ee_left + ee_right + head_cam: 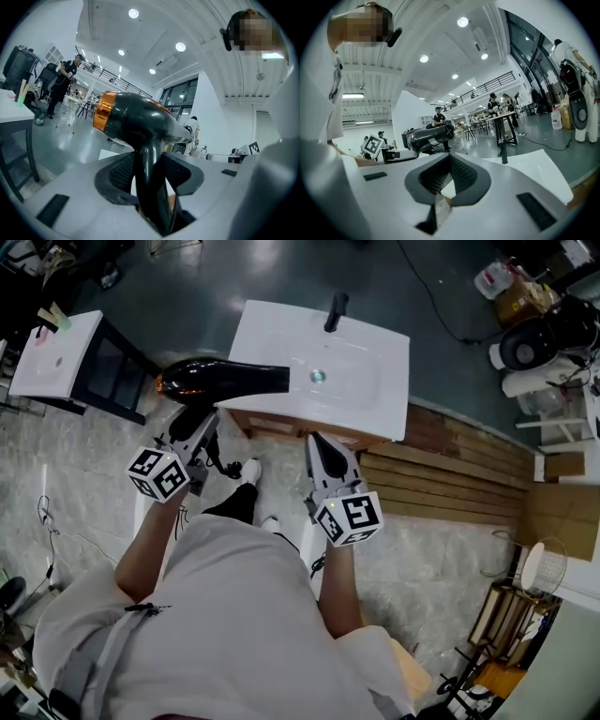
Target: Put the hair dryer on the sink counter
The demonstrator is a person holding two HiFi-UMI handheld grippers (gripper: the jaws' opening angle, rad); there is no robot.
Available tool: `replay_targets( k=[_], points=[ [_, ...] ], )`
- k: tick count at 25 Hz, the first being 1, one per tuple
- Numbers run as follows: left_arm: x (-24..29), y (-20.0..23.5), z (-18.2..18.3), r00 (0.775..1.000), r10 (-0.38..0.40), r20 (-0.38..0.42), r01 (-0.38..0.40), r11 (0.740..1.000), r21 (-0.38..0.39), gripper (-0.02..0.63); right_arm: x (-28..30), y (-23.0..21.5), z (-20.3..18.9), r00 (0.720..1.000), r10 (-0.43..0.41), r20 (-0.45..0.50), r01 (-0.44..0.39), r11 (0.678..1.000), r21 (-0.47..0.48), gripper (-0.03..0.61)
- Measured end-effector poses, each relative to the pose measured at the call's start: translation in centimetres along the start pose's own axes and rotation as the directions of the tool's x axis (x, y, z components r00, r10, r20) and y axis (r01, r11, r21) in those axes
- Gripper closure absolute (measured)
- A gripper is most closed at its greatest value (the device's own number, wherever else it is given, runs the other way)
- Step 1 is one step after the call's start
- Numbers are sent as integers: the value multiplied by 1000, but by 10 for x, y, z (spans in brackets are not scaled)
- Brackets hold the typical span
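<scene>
Left tongs (192,420) grip the hair dryer (220,379) by its handle; the left gripper view shows both pads pressed against the dark stem (150,173). Right tongs (319,439) are pinched together with nothing between them. In the head view the dryer hangs at the sink table's (272,324) 9 o'clock edge, with its nozzle pointing to 3 o'clock toward the basin (342,376) and its orange-ringed rear at 9 o'clock. It looks held clear of the surface, not resting on it. I judge this to be the carry-in step — placement is not yet done. The next move calls for lowering the body flat onto the table at the basin's 9 o'clock side — short of the bowl — and only then spreading the left tongs.
</scene>
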State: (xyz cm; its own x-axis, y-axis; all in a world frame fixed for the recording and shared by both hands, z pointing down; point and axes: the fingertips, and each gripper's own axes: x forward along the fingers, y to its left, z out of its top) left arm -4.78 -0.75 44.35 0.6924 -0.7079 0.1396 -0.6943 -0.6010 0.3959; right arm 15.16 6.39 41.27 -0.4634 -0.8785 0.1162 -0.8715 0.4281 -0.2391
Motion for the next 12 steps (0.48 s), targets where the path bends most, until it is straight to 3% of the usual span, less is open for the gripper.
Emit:
replay_targets(
  k=[12],
  points=[
    [66, 42, 30, 999, -37, -29, 37, 999, 8, 436, 67, -33, 15, 999, -29, -17, 29, 1000, -9, 571]
  ],
)
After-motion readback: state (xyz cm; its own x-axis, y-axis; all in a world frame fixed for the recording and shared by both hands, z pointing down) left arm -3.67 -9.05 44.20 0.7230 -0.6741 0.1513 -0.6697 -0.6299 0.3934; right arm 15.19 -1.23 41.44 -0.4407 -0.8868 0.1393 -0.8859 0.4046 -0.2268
